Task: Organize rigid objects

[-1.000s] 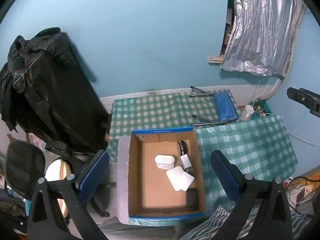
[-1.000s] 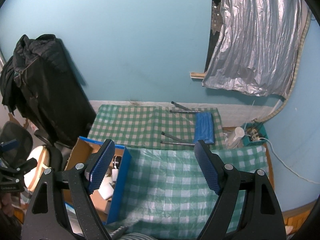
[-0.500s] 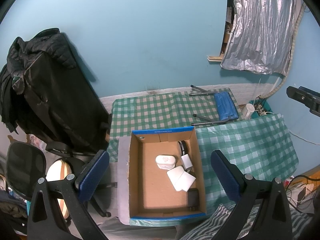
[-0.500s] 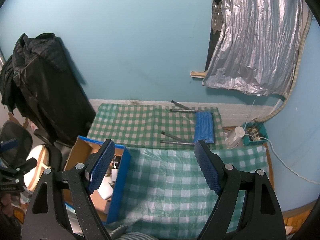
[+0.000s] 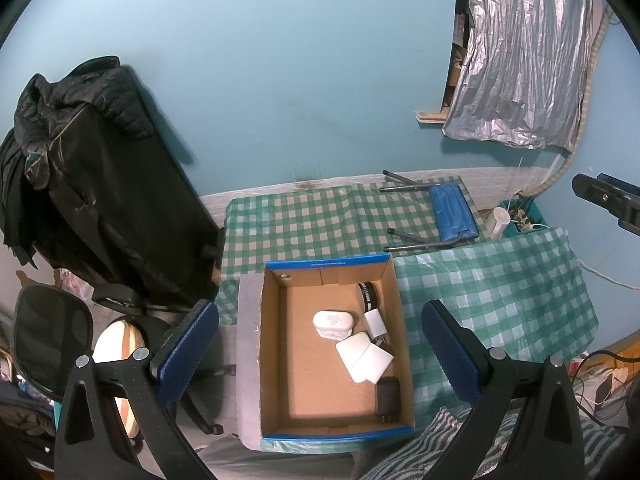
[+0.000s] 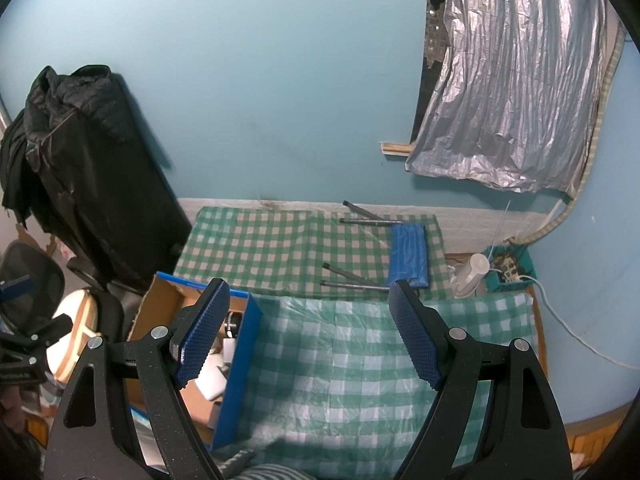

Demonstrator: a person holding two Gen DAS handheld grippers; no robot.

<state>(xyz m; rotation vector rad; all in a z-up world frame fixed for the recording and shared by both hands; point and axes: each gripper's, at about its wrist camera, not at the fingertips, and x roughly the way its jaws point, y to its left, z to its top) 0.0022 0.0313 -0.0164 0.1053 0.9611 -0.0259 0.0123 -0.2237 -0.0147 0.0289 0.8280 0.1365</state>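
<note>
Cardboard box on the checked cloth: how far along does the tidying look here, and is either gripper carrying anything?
Looks nearly or fully done. The cardboard box already holds several white items, a black-and-white roll and a dark block. Nothing is in hand: the left gripper and right gripper are both open and empty. No loose small objects show on the green checked cloth.

A cardboard box [image 5: 276, 352] on the checked cloth [image 5: 500, 292] before me holds chargers [image 5: 366, 356]; a folded stool [image 5: 452, 216] lies beyond, far right.
</note>
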